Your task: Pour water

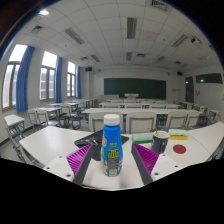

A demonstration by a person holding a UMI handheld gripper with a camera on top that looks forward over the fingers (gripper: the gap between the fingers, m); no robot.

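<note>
A plastic bottle (112, 146) with a blue cap and a blue, white and yellow label stands upright on a white desk (60, 140). It is between the fingers of my gripper (112, 162). The left purple pad (81, 157) and the right purple pad (146, 160) each show a gap to the bottle's sides, so the gripper is open around it. A dark cup (160, 142) stands on the desk just beyond the right finger.
A red round object (179, 149) lies to the right of the cup. A dark flat object (86, 142) lies beyond the left finger. Rows of desks and chairs (140, 120) fill the room. A green chalkboard (135, 88) is on the far wall, and windows (45, 75) are at the left.
</note>
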